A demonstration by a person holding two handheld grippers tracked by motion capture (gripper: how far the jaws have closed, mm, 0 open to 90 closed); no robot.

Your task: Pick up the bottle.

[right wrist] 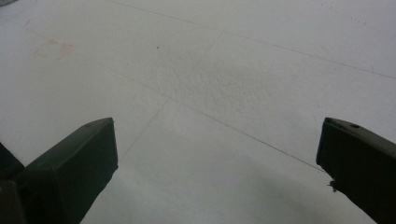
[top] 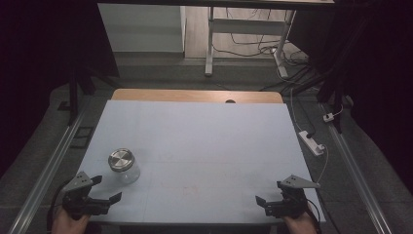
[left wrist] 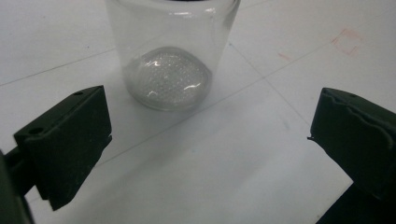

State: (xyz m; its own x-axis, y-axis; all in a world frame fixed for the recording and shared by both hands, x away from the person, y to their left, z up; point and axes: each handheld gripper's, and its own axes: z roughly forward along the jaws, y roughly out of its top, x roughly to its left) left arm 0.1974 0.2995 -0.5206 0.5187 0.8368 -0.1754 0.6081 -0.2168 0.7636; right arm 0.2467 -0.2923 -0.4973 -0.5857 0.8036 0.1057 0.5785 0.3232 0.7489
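Glass jar (top: 123, 165) near left gripper (top: 106, 189)

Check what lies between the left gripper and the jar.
Nothing: in the left gripper view, bare white table runs from the open left gripper to the jar.

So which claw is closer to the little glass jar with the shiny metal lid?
The left claw. It sits open just in front of the clear glass jar with the silver metal lid, not touching it. The right claw is far across the white table.
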